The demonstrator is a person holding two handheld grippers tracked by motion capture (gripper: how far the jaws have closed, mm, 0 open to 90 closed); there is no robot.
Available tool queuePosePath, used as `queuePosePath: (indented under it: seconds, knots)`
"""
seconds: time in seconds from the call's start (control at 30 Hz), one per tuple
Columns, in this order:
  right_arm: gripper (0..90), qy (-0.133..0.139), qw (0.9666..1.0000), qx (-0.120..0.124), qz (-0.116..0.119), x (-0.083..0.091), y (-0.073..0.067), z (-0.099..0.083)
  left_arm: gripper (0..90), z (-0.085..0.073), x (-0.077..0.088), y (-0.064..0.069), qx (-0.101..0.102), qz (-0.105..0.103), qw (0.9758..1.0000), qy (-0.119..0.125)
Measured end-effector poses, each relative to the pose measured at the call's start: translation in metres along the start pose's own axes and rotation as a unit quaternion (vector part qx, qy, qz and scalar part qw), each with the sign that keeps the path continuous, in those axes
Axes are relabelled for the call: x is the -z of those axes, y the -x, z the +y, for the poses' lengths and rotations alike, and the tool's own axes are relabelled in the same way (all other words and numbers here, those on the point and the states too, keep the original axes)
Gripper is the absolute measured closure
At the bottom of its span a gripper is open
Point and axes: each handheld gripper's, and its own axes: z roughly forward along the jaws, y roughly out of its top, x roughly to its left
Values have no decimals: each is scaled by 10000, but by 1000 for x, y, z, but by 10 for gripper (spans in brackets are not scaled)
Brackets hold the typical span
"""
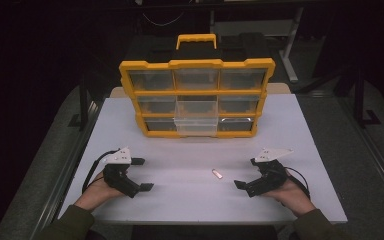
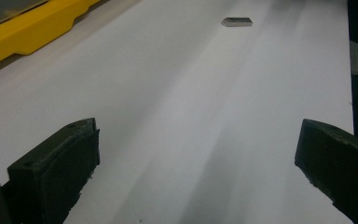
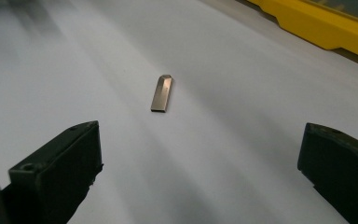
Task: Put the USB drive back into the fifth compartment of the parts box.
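1. The left gripper (image 1: 141, 174) rests low over the near left part of the white table (image 1: 190, 150), held in the person's left hand (image 1: 96, 192); its jaws stand wide apart with nothing between them, and in the left gripper view they frame bare tabletop (image 2: 191, 140)
2. The right gripper (image 1: 247, 172) sits at the near right, held in the right hand (image 1: 291, 192), its jaws likewise spread wide and empty; a grey three-cornered plate (image 1: 274, 154) tops it
3. Between the two grippers, nearer the right one, a small flat metal USB stick (image 1: 217, 173) lies on the table, touching neither gripper; in the right gripper view the stick (image 3: 161, 93) lies just ahead of the open jaws, and in the left gripper view it shows far off (image 2: 237, 21)
4. Farther back stands a yellow parts organiser (image 1: 197, 97) with clear drawers and a yellow carry handle (image 1: 196, 40); its middle lower drawer (image 1: 196, 126) juts forward of the others
5. Its yellow edge also shows at the corner of each gripper view (image 2: 32, 28) (image 3: 326, 28)
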Motion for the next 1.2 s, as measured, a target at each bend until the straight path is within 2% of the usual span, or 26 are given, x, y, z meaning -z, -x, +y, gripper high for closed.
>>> queuePosePath:
  seconds: [0.97, 1.2]
  knots:
    - [0, 1, 10000, 35, 40, -5, 0, 7, 0, 0, -1, 2, 12, -10, 10000, -3]
    - [0, 3, 10000, -18, 87, -8, 2, 10, 0, 0, -1, 2, -14, -26, 10000, -15]
